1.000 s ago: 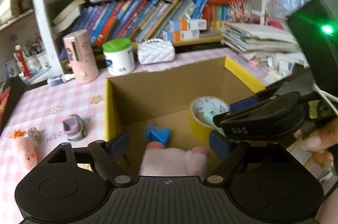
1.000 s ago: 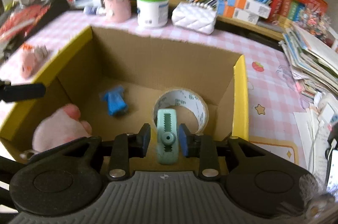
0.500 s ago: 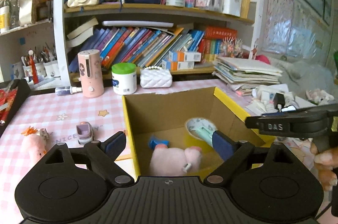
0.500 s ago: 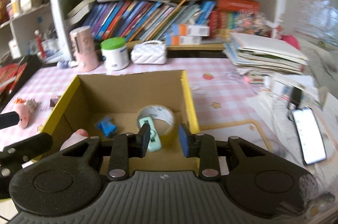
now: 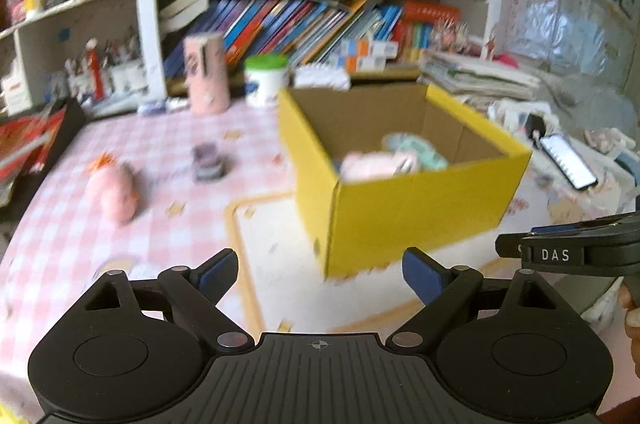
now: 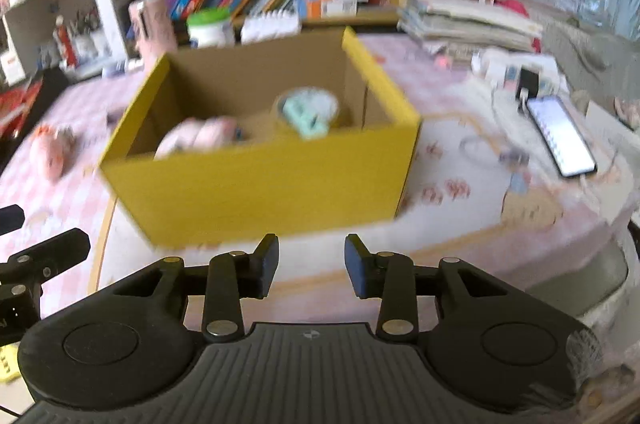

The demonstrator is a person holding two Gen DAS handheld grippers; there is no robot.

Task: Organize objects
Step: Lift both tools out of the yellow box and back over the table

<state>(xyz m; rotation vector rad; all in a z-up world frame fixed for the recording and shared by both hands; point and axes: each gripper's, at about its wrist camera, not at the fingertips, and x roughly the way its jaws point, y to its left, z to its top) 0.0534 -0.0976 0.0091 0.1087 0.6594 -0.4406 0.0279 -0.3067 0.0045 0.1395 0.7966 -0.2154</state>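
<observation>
On the left of the pink checked table (image 5: 80,224) I see a pink plush toy (image 5: 114,190) and a small purple toy (image 5: 208,162) lying loose, with my left gripper (image 5: 318,274) spread wide and empty. The yellow cardboard box (image 6: 272,184) holds a pink plush (image 6: 196,140), a tape roll (image 6: 308,104) and a mint-green clip (image 6: 302,118). My right gripper (image 6: 310,264) hangs before the box, its jaws narrow but opening with nothing between them, and a phone (image 6: 560,134) lies farther right.

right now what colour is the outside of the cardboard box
Yellow outside, plain brown cardboard inside. The box shows best in the right wrist view.
</observation>
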